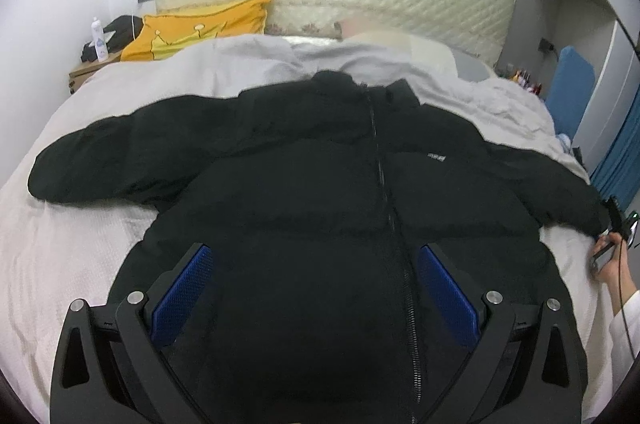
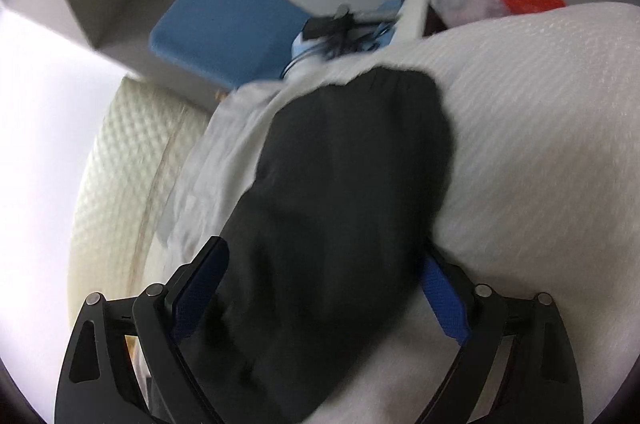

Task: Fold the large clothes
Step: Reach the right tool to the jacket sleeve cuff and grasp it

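A black jacket (image 1: 320,164) is spread flat on the bed (image 1: 72,224), filling mid-frame. Both grippers' fingers (image 1: 182,290) are held wide apart, gripping nothing. A yellow pillow (image 1: 200,24) is seen upper left.

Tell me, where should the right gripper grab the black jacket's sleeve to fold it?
Probably near the cuff end of the sleeve, pinching across its width. The sleeve lies flat and straight on the white bed cover, and the right gripper already straddles it with open jaws, so coming straight down from above looks easiest, then carrying the cuff over the jacket body.
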{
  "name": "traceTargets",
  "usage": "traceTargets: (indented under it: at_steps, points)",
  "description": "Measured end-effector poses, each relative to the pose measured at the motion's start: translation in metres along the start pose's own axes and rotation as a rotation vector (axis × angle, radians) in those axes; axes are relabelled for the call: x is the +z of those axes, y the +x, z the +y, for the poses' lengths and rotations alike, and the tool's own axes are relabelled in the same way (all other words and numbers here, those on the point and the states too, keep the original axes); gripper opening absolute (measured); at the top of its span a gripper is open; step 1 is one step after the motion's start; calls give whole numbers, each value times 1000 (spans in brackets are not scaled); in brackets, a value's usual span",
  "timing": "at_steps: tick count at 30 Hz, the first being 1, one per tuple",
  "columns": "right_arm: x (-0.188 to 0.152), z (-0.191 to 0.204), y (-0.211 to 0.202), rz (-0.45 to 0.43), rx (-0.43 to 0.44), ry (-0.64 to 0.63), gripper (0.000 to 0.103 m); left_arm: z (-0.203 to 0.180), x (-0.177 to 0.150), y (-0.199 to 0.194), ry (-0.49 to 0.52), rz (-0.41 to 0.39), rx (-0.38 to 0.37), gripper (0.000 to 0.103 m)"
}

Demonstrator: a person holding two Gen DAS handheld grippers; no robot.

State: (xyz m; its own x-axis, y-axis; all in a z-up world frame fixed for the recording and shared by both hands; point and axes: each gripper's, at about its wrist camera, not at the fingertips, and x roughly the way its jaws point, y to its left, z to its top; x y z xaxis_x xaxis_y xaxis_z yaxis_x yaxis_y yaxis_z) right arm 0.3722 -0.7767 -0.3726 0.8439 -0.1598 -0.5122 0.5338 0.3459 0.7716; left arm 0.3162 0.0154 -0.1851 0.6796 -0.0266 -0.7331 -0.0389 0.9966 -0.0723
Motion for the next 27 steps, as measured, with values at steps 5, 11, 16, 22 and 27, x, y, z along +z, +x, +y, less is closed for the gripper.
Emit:
traceTargets:
  at_steps: [5,11,16,22,27]
  points:
    - [15,18,21,49,111,-50,91,-13,0,12,42,-1,10,103]
    - [16,59,30,87,82,-232,16,-22,2,30,89,-6,63,103]
    - [31,75,-3,3,78,-270,6,-12,1,36,91,4,58,102]
    - [42,126,-50,-70,93,-353,4,18,3,31,27,-3,84,102]
    - [25,211,-90,-109,119,-532,4,38,9,10,13,-51,104,102]
